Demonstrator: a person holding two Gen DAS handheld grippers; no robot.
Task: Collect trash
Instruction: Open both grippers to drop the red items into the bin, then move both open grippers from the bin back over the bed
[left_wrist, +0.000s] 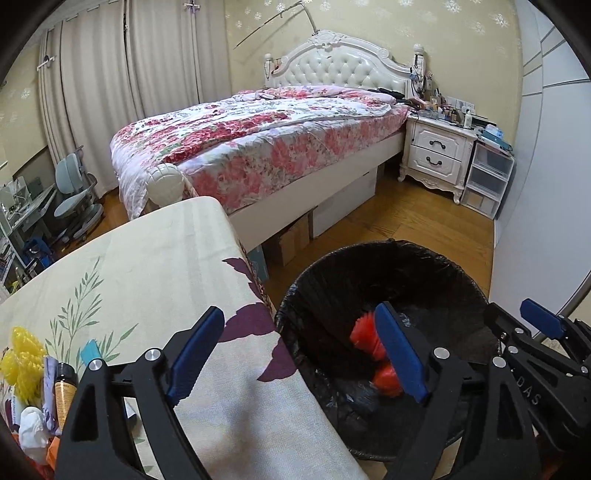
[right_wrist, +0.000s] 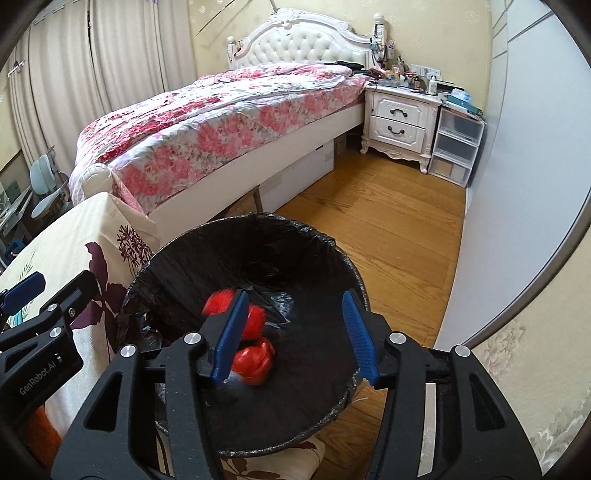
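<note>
1. Beside a cloth-covered tabletop (left_wrist: 155, 266) in a bedroom, a bin (right_wrist: 258, 236) lined with a black bag stands on the wood floor (right_wrist: 388, 221).
2. In the bin lie crumpled red wrappers (right_wrist: 255, 360), one blurred, none touching a tool.
3. The left tool (left_wrist: 299, 354) hangs spread wide, one blue pad over the tabletop's edge and the other over the bin's mouth, with nothing between the pads.
4. The right tool (right_wrist: 295, 339) hovers over the bin with its pads parted and nothing pinched; the wrappers show below and behind its left pad.
5. In the left wrist view the right tool (left_wrist: 543, 325) appears at the bin's far right rim.
6. At the tabletop's near left corner more trash waits: yellow wrappers (left_wrist: 22, 354), a white wad (left_wrist: 33, 428), a small brown bottle (left_wrist: 64, 391) and a teal scrap (left_wrist: 90, 350).
7. Behind, a bed (left_wrist: 258, 140) with a floral quilt stands next to a white nightstand (left_wrist: 436, 151).
</note>
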